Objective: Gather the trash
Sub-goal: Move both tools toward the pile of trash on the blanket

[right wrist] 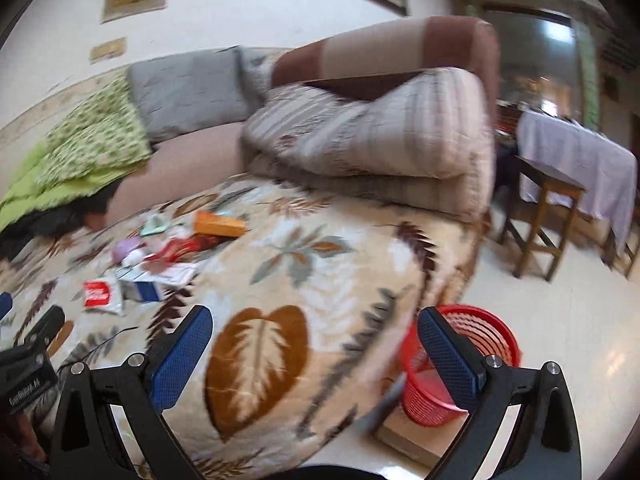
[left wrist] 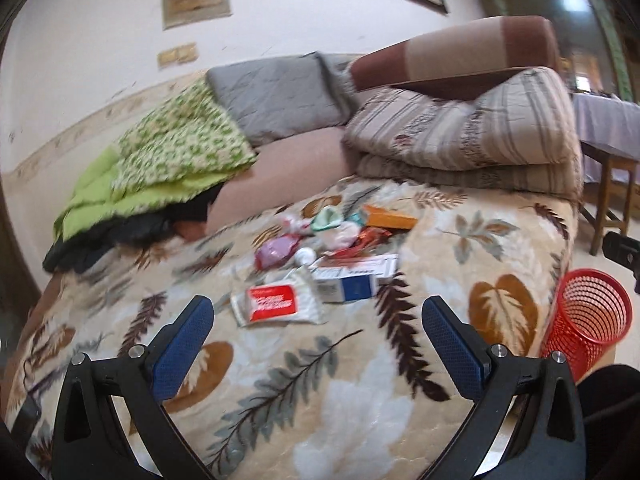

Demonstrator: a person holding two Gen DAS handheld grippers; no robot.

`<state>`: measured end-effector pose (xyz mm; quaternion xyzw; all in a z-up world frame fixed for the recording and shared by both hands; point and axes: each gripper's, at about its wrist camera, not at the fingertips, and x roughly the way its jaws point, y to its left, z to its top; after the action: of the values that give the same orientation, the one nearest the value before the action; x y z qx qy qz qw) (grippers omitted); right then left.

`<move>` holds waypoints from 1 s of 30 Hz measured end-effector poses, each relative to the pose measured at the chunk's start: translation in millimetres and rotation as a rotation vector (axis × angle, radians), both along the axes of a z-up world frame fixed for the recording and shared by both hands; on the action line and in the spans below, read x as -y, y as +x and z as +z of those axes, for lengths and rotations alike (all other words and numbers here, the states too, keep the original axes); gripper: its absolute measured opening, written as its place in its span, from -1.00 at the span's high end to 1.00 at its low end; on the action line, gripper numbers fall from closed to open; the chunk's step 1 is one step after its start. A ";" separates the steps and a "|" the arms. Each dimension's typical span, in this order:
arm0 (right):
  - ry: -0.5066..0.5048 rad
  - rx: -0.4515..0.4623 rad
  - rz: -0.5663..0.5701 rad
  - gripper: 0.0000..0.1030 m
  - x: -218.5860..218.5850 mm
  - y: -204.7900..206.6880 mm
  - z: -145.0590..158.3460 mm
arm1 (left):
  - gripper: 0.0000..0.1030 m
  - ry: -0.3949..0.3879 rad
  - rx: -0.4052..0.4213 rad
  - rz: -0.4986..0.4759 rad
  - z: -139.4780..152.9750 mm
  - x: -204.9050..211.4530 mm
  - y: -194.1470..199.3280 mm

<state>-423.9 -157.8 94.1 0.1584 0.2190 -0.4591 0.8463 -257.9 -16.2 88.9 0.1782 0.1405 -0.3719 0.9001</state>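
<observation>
Trash lies piled on the leaf-patterned blanket [left wrist: 304,392]: a white and red sachet [left wrist: 276,305], a white and blue box [left wrist: 352,280], an orange box [left wrist: 390,219], a purple wrapper [left wrist: 276,251] and crumpled wrappers [left wrist: 340,228]. My left gripper [left wrist: 318,316] is open, its blue pads just short of the sachet. A red mesh bin [left wrist: 590,316] stands on the floor at the bed's right. In the right wrist view my right gripper [right wrist: 314,324] is open over the blanket edge [right wrist: 260,352], with the red bin [right wrist: 460,364] behind its right finger and the trash pile [right wrist: 160,256] far left.
Folded striped quilts [left wrist: 464,140] with a brown bolster [left wrist: 456,52] fill the back of the bed, green bedding [left wrist: 168,160] and a grey pillow [left wrist: 276,92] sit at left. A wooden stool [right wrist: 548,216] and a cloth-covered table [right wrist: 580,160] stand on the pale floor to the right.
</observation>
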 end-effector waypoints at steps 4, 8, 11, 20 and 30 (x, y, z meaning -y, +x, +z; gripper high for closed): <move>0.025 0.015 -0.056 -0.99 2.9 -17.1 -2.9 | -1.00 0.034 -0.003 -0.044 -6.7 7.7 -6.1; 0.027 0.001 -0.055 -0.99 5.1 -15.1 -2.8 | -1.00 0.048 -0.040 -0.037 -8.9 10.1 1.7; 0.039 -0.010 -0.044 -0.99 4.5 -11.1 -4.4 | -1.00 0.040 -0.064 -0.022 -8.9 6.8 6.8; 0.001 -0.084 0.011 -0.99 -5.9 8.7 -5.0 | -1.00 0.027 -0.095 0.032 -9.9 3.5 19.2; -0.047 -0.120 0.059 -0.99 -16.2 20.0 -2.5 | -1.00 0.024 -0.125 0.068 -10.9 0.4 28.4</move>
<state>-404.0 -141.7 91.5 0.1041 0.2632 -0.4477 0.8482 -229.5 -16.6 77.9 0.1607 0.2070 -0.3498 0.8994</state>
